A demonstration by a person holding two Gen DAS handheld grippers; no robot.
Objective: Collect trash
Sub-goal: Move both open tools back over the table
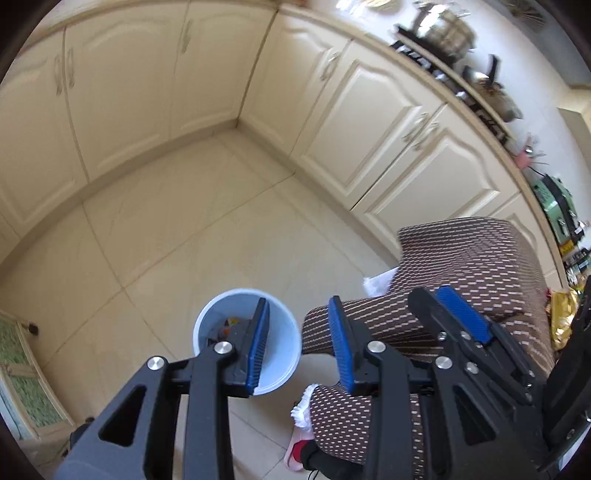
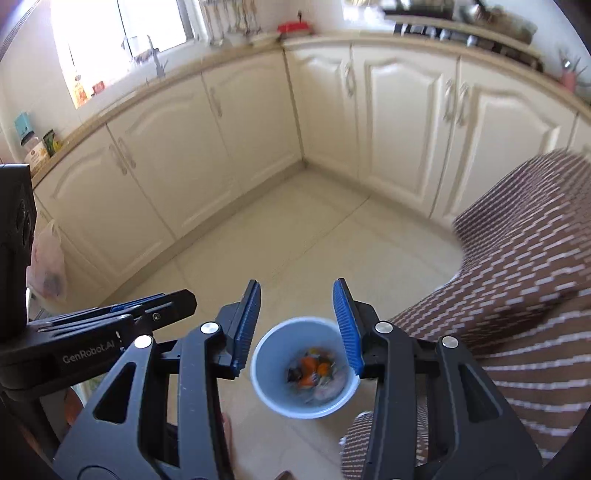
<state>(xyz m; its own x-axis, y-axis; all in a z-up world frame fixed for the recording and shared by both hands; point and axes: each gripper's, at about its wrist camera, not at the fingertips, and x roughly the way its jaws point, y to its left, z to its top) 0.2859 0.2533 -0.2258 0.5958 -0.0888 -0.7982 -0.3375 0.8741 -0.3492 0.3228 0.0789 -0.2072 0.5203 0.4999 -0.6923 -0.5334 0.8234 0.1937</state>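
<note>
A pale blue bucket (image 1: 280, 354) stands on the tiled floor below both grippers. It shows in the right wrist view (image 2: 273, 373) with orange and dark scraps (image 2: 314, 367) at its bottom. My left gripper (image 1: 299, 328) is open and empty above the bucket's right rim. My right gripper (image 2: 297, 317) is open and empty, high above the bucket. The right gripper also shows in the left wrist view (image 1: 458, 314), close on the right.
Cream cabinets (image 2: 258, 122) line the corner on two sides. The person's legs in brown patterned trousers (image 1: 461, 266) fill the right. A plastic bag (image 2: 48, 266) hangs at the left cabinet. Pots (image 1: 447, 33) and clutter sit on the worktop.
</note>
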